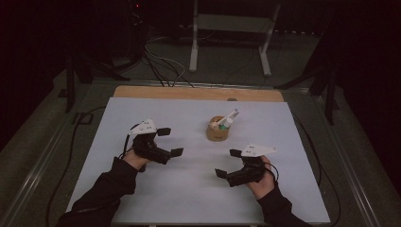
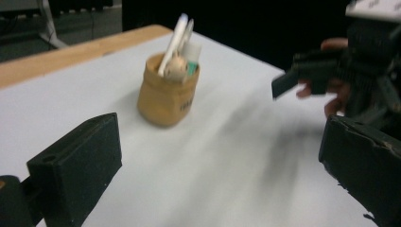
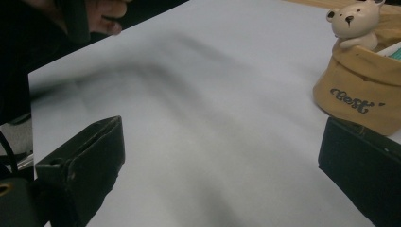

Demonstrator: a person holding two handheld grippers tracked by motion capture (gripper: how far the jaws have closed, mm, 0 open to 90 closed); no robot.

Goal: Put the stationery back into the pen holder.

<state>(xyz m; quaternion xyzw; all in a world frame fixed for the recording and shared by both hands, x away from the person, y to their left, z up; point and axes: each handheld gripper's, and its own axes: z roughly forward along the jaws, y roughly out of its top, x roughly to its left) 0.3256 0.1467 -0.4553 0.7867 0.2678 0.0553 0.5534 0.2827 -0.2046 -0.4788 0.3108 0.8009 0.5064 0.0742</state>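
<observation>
A tan sack-shaped pen holder (image 1: 217, 130) stands upright on the white table top (image 1: 198, 189), past both hands. It carries a small bear figure (image 3: 352, 21) on its rim and holds white pens (image 2: 176, 35) and a white tube with a green cap. My left gripper (image 1: 170, 142) hovers left of the holder, jaws wide apart and empty. My right gripper (image 1: 228, 163) hovers in front and to the right of the holder, also open and empty. In the left gripper view the holder (image 2: 166, 92) stands ahead and the right gripper (image 2: 302, 78) shows at the right edge.
A wooden strip (image 1: 198, 92) runs along the table's far edge. Cables trail over the floor behind it, near a white metal stand (image 1: 231, 38). Dark floor borders the table on both sides.
</observation>
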